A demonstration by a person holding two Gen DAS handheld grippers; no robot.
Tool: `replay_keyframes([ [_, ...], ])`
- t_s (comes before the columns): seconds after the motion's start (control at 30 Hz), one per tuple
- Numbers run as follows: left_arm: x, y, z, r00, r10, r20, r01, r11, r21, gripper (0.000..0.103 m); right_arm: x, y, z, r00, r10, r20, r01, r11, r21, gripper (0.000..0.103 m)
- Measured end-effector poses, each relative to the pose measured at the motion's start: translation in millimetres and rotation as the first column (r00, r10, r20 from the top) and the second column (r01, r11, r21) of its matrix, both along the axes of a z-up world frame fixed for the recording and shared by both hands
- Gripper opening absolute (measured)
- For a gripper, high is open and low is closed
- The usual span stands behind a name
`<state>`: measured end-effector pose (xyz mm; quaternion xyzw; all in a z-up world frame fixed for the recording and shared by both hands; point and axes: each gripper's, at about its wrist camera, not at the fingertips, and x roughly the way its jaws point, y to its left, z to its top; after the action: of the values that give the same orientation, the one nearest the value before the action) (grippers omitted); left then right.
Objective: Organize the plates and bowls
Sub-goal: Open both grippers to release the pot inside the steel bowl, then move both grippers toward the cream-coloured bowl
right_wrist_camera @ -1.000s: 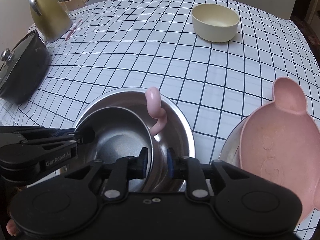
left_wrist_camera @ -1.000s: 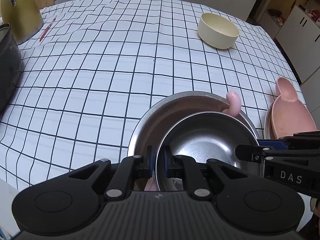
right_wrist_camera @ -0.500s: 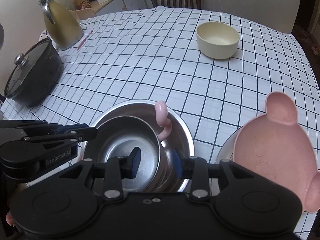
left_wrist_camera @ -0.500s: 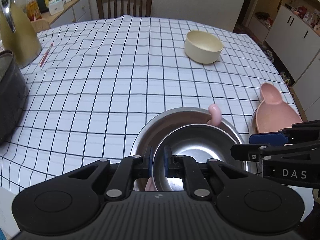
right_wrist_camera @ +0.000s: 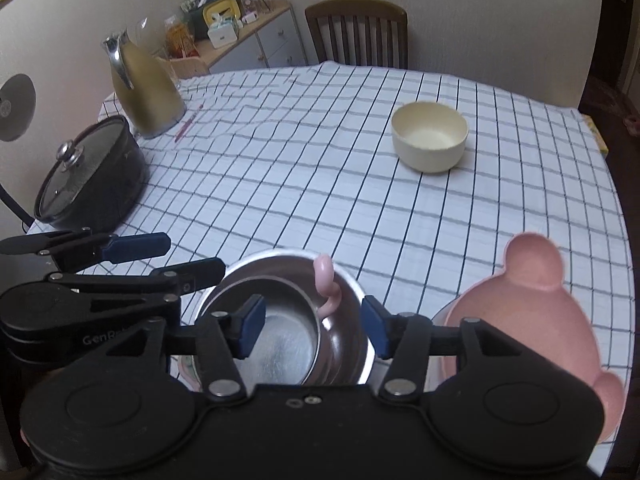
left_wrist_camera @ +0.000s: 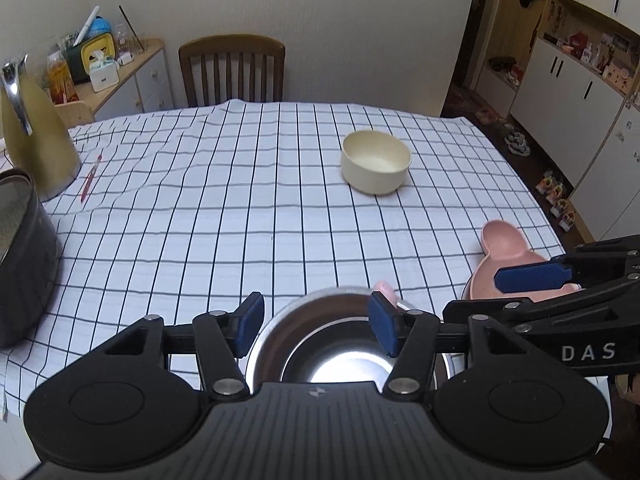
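Two steel bowls sit nested at the table's near edge: a small one [right_wrist_camera: 280,344] inside a large one [right_wrist_camera: 344,300], also in the left wrist view [left_wrist_camera: 316,304]. A pink handle [right_wrist_camera: 326,284] sticks up between them. My left gripper [left_wrist_camera: 316,326] and right gripper [right_wrist_camera: 314,330] are both open and empty, raised above the bowls. A pink bear-shaped plate [right_wrist_camera: 532,320] lies to the right on another steel dish. A cream bowl [right_wrist_camera: 430,136] stands far right.
A black lidded pot [right_wrist_camera: 88,176] and a gold kettle [right_wrist_camera: 140,88] stand at the left. A red pen [left_wrist_camera: 91,178] lies by the kettle. A wooden chair [left_wrist_camera: 232,72] is behind the checked tablecloth [left_wrist_camera: 224,220].
Both grippers let go of the small steel bowl's rim, opened wide, and lifted back and up. The small bowl now rests inside the large one.
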<state>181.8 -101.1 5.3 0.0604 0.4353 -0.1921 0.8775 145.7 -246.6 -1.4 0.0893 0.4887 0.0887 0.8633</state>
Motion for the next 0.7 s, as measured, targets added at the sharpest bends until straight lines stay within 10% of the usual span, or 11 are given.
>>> replay_keyframes([
  [0.7,120.7,-77.3,28.1,0.999,0.052,0.001,-0.051,0.994,-0.095,0.077,106.0,-100.9,46.0,0.983,-0.108,0.151,0.119,0.991,-0.067,0.102],
])
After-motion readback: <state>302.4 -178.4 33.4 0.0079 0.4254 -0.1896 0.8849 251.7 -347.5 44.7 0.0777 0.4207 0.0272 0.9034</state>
